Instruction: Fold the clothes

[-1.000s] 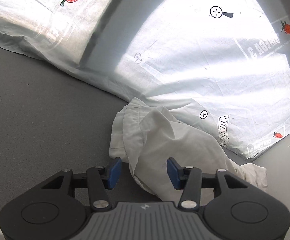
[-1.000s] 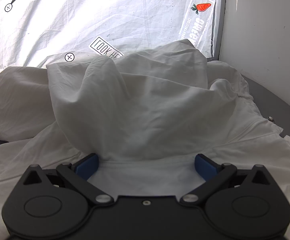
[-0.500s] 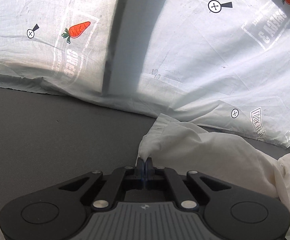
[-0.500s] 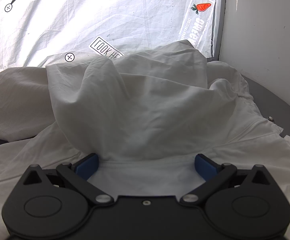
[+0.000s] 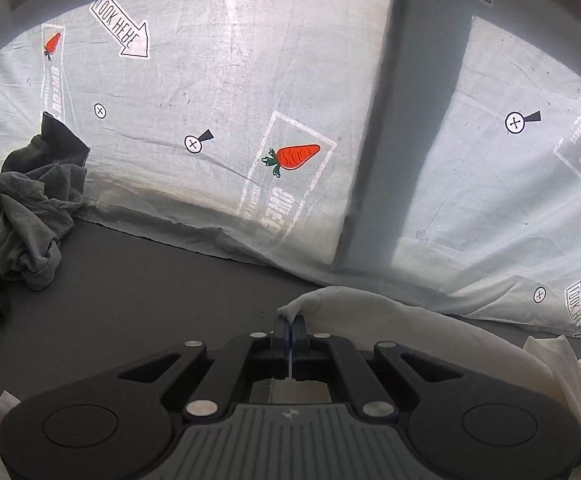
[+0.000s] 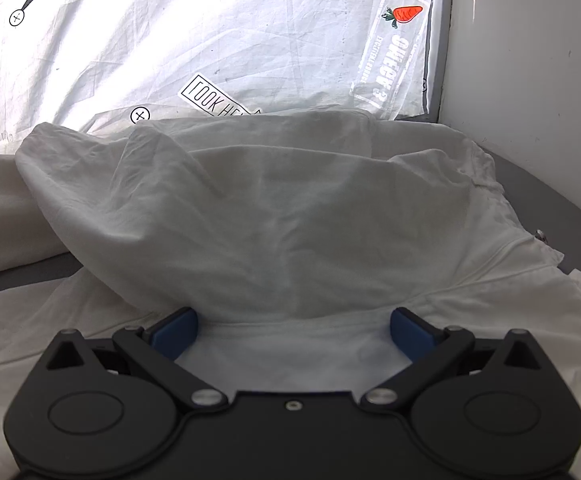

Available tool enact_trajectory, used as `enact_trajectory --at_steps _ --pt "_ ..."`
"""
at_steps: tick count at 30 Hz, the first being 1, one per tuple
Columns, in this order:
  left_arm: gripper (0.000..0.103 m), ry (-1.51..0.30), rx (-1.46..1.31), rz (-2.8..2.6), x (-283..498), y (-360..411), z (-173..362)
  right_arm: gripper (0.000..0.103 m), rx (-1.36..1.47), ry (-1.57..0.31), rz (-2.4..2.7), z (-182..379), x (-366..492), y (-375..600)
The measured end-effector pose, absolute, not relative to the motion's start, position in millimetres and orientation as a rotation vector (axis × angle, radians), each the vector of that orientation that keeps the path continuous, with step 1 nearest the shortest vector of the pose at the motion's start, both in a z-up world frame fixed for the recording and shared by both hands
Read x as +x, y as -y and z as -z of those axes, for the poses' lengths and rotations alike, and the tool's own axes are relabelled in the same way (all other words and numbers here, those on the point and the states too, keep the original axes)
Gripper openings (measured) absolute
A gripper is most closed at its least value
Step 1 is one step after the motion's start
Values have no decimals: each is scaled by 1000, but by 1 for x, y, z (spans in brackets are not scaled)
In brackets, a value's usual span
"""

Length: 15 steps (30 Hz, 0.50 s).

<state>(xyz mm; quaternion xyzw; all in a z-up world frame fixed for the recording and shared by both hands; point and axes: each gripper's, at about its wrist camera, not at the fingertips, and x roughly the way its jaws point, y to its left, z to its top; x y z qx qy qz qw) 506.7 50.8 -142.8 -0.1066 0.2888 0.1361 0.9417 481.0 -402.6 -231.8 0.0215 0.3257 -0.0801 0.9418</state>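
White shirt (image 6: pixel 290 216) lies rumpled on the dark grey table (image 5: pixel 138 292), heaped straight ahead of your right tongs (image 6: pixel 292 322) and trailing off to the right of your left tongs (image 5: pixel 289 326). Your left tongs are pinched fully together on a tip of the shirt, probably a sleeve end or corner, with the cloth bulging just past the fingertips. Your right tongs stand wide apart and hold nothing; their blue pads (image 6: pixel 174 330) rest low against the fabric, one at each side of a flat stretch with the mound rising just beyond.

You look to be in the spreading-out step, not yet folding. Judging from this, the next move calls for drawing the pinched tip away leftwards to stretch the cloth flat while your right tongs pin or pinch the body.

Well off to the left of your left tongs sits a crumpled grey garment (image 5: pixel 22 224), apart from the shirt. Beyond both tongs hangs a printed white sheet (image 5: pixel 250 80) with carrot marks.
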Motion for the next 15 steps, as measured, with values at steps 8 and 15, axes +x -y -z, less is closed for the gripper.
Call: enact_trajectory --at_steps 8,15 --pt "2 -552 -218 -436 483 -112 132 103 44 -665 164 228 480 404" --pt "2 -699 -242 -512 458 -126 180 103 44 -665 165 227 480 405"
